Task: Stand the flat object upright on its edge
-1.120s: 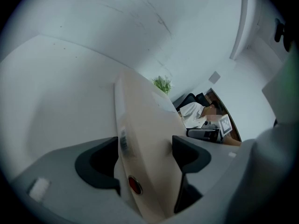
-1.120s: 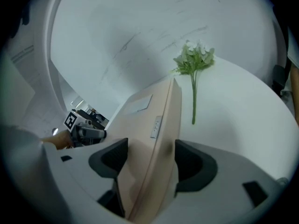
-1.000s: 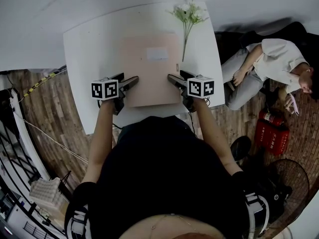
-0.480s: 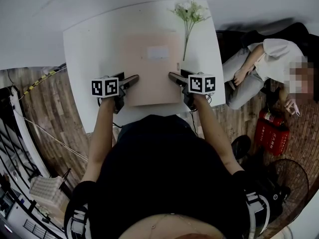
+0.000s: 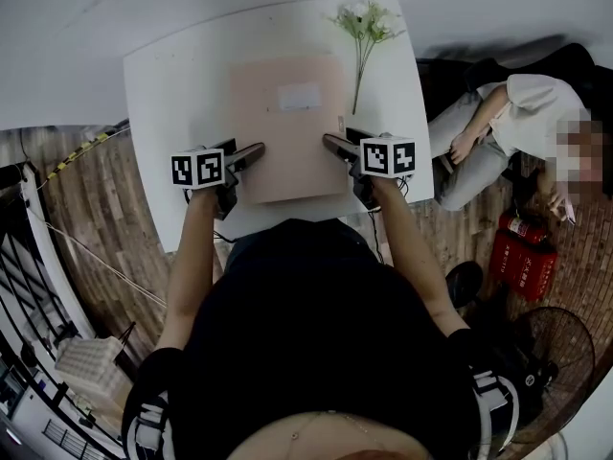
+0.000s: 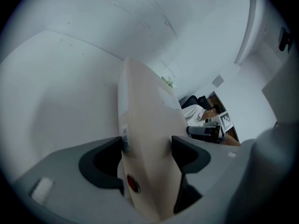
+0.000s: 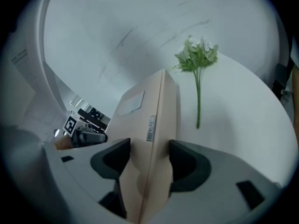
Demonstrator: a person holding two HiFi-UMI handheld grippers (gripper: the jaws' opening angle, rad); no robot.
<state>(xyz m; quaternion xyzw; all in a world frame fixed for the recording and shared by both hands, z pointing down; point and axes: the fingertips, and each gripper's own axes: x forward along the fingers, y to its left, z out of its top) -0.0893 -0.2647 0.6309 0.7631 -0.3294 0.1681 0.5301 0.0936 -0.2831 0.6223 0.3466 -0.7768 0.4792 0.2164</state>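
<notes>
**Both tongs hold the flat box**

The tan box [image 5: 287, 127] lies in the middle of the white table [image 5: 172, 94], with a white label [image 5: 299, 96] on top. It looks flat, but I cannot tell if its near end is a little off the table. The left tongs [image 5: 253, 153] pinch its left edge, with one pad on each side. The right tongs [image 5: 331, 146] are closing on its right edge, and both pads touch the box. Some flowers [image 5: 365, 25] lie on the table just beside the box's far right corner. A person [image 5: 517, 113] sits on the wood floor [image 5: 105, 218] to the right, near a red extinguisher [image 5: 522, 247].
</notes>
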